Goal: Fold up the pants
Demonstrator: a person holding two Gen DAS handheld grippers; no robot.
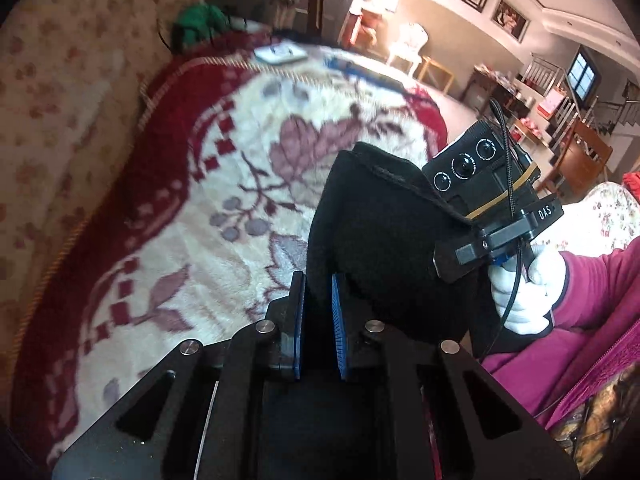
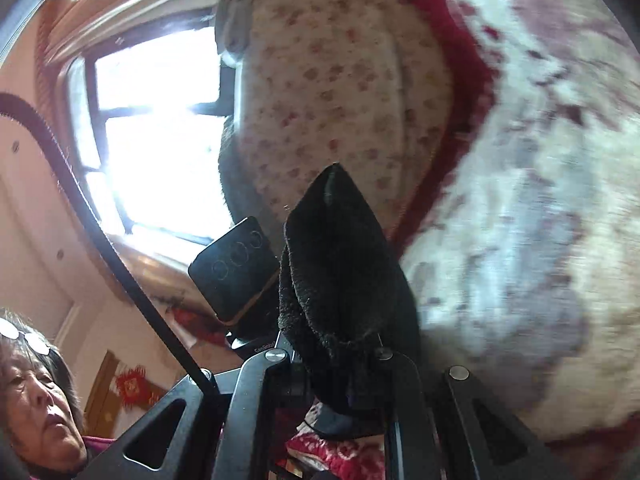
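Observation:
The black pants (image 1: 380, 236) hang lifted above a red and cream floral blanket (image 1: 192, 184). My left gripper (image 1: 318, 280) is shut on an edge of the black fabric between its blue pads. The right gripper's body with its camera (image 1: 488, 192) is just to the right, held in a white-gloved hand. In the right wrist view the pants (image 2: 344, 280) bunch up between the fingers of my right gripper (image 2: 340, 364), which is shut on them; the fingertips are hidden by fabric. The left gripper's camera block (image 2: 236, 268) sits close to the left.
A beige flowered cushion (image 1: 72, 80) rises along the blanket's left side. A green item (image 1: 200, 20) and a small white and blue packet (image 1: 280, 54) lie at the blanket's far end. The person in a magenta top (image 1: 592, 320) is at the right.

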